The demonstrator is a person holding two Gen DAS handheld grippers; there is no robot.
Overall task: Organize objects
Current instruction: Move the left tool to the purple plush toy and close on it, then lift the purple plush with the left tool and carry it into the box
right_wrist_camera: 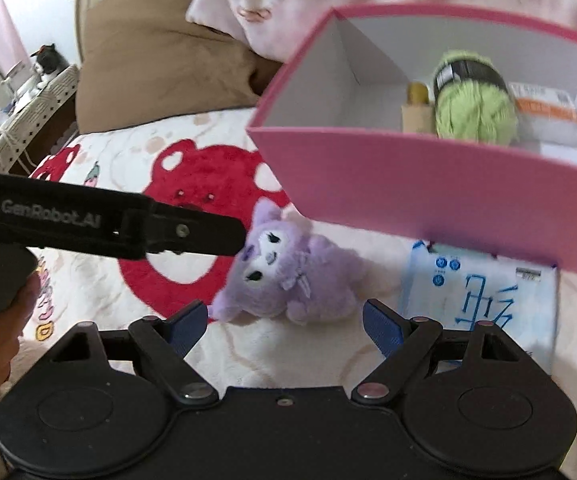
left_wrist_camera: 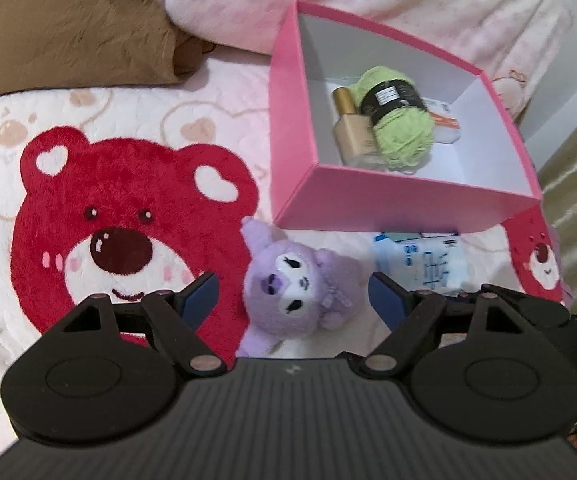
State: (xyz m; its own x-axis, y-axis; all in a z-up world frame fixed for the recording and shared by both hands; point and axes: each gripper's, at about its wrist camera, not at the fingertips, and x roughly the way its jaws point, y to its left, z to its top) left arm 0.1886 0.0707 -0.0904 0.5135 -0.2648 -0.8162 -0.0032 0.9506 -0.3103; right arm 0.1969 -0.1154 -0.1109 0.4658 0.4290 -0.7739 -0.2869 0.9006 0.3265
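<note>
Bed blanket: white fleece with big red bear print, brown pillow at far left. Pink box, open top, white inside, sits on the blanket at far right. In it: green yarn ball with black label, gold-capped beige bottle touching its left side, white-orange pack just right of the yarn. Blue-white printed packet lies flat on the blanket, its far edge hidden behind the box's near wall. Purple plush toy lies on the blanket, near-left of the box, just left of the packet. Left gripper: fingers released, spread either side of the plush, not touching it. Right gripper: fingers released, nothing between them, plush just beyond.
</note>
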